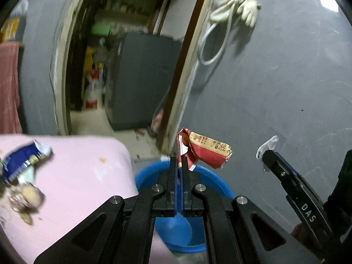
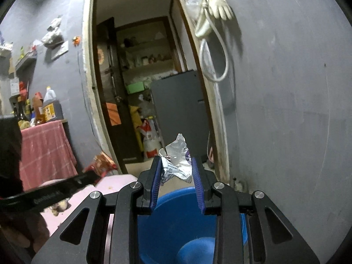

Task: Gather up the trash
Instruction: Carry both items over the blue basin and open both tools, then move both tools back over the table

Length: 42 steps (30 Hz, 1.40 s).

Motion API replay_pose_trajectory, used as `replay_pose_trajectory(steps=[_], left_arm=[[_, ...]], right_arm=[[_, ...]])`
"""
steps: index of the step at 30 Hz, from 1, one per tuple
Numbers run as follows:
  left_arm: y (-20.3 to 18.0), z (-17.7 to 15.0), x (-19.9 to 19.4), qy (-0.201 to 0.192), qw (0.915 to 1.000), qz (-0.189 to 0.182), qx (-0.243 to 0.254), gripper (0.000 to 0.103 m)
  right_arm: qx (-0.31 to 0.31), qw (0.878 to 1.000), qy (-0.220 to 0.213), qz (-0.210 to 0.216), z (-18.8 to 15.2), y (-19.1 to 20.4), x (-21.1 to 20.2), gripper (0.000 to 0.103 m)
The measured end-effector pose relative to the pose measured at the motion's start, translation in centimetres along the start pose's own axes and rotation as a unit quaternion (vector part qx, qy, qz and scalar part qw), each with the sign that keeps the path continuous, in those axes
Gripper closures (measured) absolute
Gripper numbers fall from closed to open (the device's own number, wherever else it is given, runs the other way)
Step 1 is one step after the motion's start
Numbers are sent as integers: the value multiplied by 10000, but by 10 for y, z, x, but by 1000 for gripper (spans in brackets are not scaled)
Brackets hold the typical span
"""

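An open doorway (image 2: 140,83) is cut into the grey wall (image 2: 286,110). A white glove (image 2: 220,4) and a looped white hose (image 2: 216,63) are hung just right of it. Through it a grey cabinet (image 2: 178,105), shelves (image 2: 149,59) and a green box (image 2: 134,87) are seen. Left of it, bottles (image 2: 49,106) are stood above a pink checked cloth (image 2: 44,149).

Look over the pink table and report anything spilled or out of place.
Trash is still scattered on the pink table: a crushed blue wrapper at the left edge, and brown crumbly scraps below it. An orange stain marks the surface farther right.
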<state>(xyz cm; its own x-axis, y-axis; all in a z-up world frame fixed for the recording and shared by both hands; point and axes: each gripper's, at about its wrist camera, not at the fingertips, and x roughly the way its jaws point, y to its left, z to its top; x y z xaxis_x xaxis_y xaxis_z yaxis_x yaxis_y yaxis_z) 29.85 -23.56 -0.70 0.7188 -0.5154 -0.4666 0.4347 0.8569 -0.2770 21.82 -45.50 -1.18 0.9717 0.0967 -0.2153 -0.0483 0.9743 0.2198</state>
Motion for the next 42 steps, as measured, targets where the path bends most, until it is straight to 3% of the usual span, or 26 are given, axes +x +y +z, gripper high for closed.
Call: replay_pose_trajectory(steps=[9,12,14,20,22,24,31,33,34,37,39,41,42], left_arm=[[4,-16,43,814,9964,142,-165,99],[5,-21,48,931,9953,166,-229,90],[6,-23,48,920,9953,154,-271,75],[15,-25,29,754,9957,131,-525,69],[19,-23,23,679,9960,197,-539,66],[23,-19,14,546,9966,268,-559,58],[32,-9,-18,76,9971,542,-536,42],[35,-8,-28,-91,9967,615,-518,31],[38,-8,-36,-240,9965,618,-504,26],[43,-7,-57,-566,9951,683,-428,21],[48,-7,-71,-684,9941,747,-389,8],[52,-7,-89,-944,9909,879,-385,6],[53,-7,-97,-1033,9897,915,-376,6]], right_arm=[[508,9959,745,107,-10,-25,25,72],[688,9935,896,155,-14,-32,29,68],[754,9924,961,163,-15,-34,31,67],[804,9903,1127,111,-15,-37,37,66],[774,9901,1164,103,-15,-36,37,63],[749,9904,1160,95,-14,-35,38,50],[507,9936,1002,87,-11,-22,33,42],[403,9953,873,74,-9,-17,29,29],[335,9964,777,70,-7,-12,25,26],[185,9986,472,151,1,0,13,20],[85,9993,269,259,6,11,5,10],[3,9992,89,395,10,23,-3,0],[-26,9990,28,447,11,28,-6,0]])
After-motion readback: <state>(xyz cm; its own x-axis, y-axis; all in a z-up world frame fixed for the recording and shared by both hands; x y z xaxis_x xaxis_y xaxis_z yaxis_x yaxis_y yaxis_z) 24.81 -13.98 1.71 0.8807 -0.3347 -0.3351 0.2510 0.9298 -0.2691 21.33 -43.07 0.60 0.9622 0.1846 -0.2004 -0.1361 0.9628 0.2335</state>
